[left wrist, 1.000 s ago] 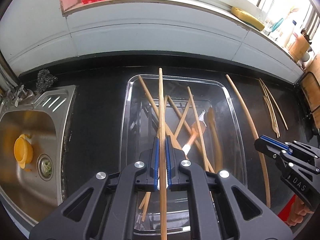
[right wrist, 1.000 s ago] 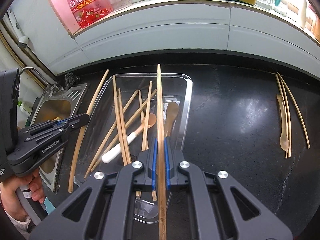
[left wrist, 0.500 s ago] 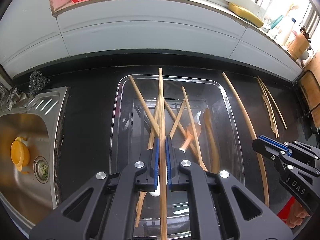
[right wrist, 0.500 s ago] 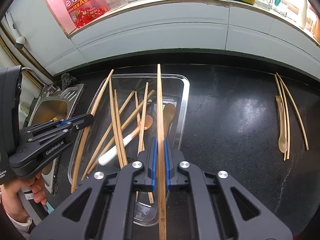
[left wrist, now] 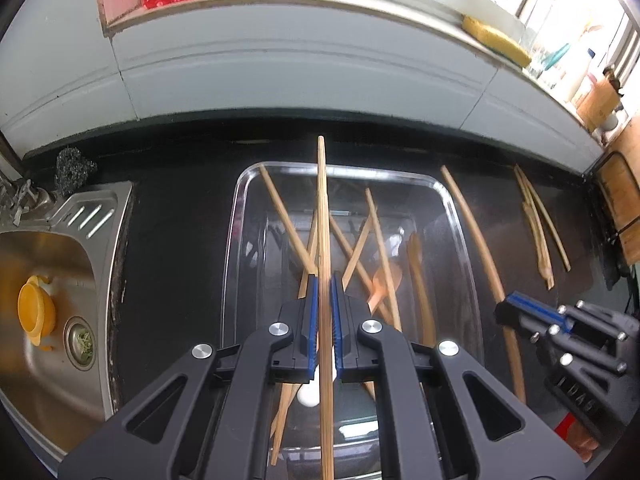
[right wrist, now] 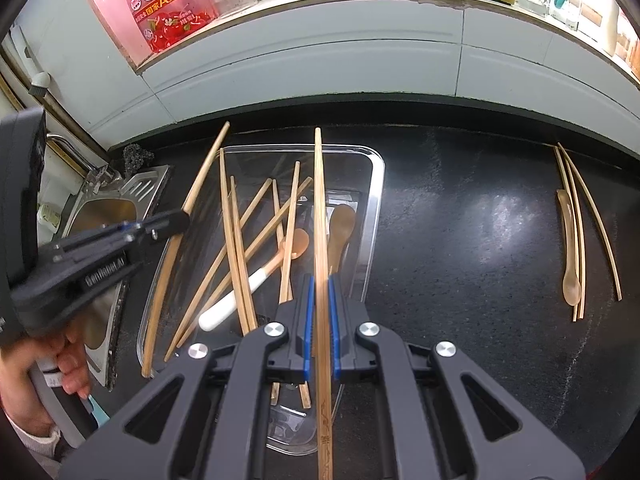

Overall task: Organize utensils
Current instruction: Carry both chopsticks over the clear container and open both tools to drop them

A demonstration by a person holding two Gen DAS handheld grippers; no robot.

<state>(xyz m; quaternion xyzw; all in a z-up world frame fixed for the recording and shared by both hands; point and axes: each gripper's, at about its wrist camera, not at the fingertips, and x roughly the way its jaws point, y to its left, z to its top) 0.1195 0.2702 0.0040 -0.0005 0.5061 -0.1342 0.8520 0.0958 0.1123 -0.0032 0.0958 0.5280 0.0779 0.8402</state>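
Note:
My left gripper (left wrist: 325, 280) is shut on a long bamboo chopstick (left wrist: 322, 200) that it holds above the clear plastic tray (left wrist: 236, 240). Over the tray's right part, my right gripper (right wrist: 319, 280) is shut on another bamboo chopstick (right wrist: 318, 200). Several chopsticks, a white-handled spoon (right wrist: 240, 296) and a wooden spoon (right wrist: 342, 224) lie crossed in the tray. Each gripper shows in the other's view: the left gripper (right wrist: 176, 220) by the tray's left rim with its chopstick (right wrist: 202, 176), the right gripper (left wrist: 504, 312) at the right with its chopstick (left wrist: 476, 236).
A small spoon (right wrist: 570, 240) and a few thin chopsticks lie together on the black counter at the far right. Left of the tray are a steel sink (left wrist: 60, 240), an orange strainer (left wrist: 36, 308) and a scrubber (left wrist: 74, 168). The sill holds a sponge (left wrist: 496, 40).
Little differs. The left gripper with its chopstick has crept slightly farther along the tray's left rim. The right gripper has stayed put. Both keep their hold.

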